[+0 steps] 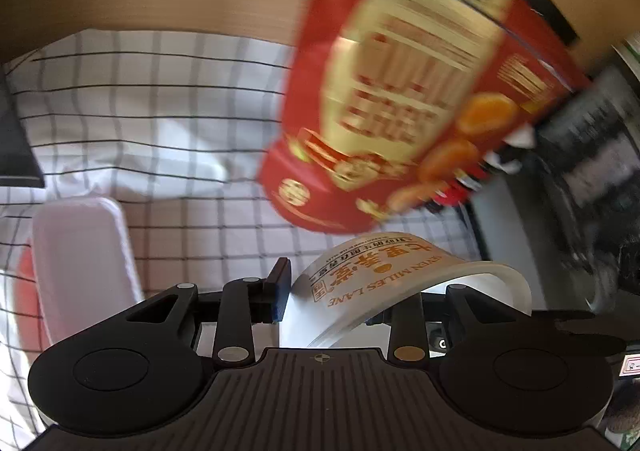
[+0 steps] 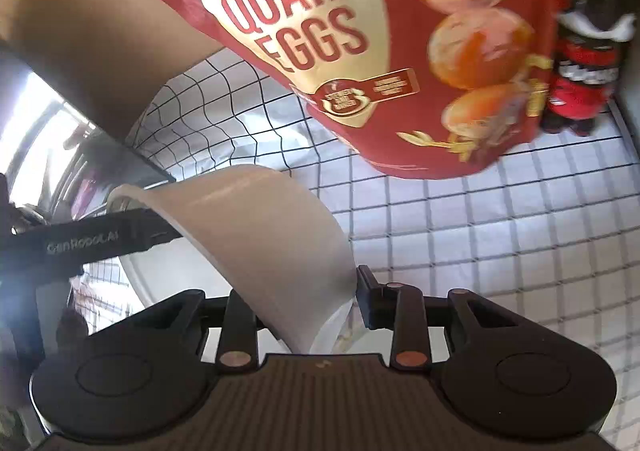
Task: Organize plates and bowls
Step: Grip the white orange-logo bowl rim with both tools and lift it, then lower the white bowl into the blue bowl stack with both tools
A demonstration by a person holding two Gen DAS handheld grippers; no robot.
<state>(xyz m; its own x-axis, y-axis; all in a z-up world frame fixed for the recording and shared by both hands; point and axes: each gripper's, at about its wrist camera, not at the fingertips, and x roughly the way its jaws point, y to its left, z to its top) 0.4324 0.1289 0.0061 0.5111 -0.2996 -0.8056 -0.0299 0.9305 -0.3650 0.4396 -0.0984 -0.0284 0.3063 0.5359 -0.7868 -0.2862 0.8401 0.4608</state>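
Both grippers — left gripper (image 1: 340, 291), right gripper (image 2: 304, 291) — clamped one paper bowl (image 1: 384, 275); opposing pulls risked crushing its rim against the quail-egg pouch (image 2: 380, 51).

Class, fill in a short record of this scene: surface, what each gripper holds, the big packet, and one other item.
Surface: checked white cloth
Left gripper: shut on the printed paper bowl
Right gripper: shut on the same bowl's rim
Big packet: red quail eggs bag, above the cloth
Other item: white tray, lower left

Left gripper (image 1: 344, 287) jaws clamped; right gripper (image 2: 304, 291) jaws clamped
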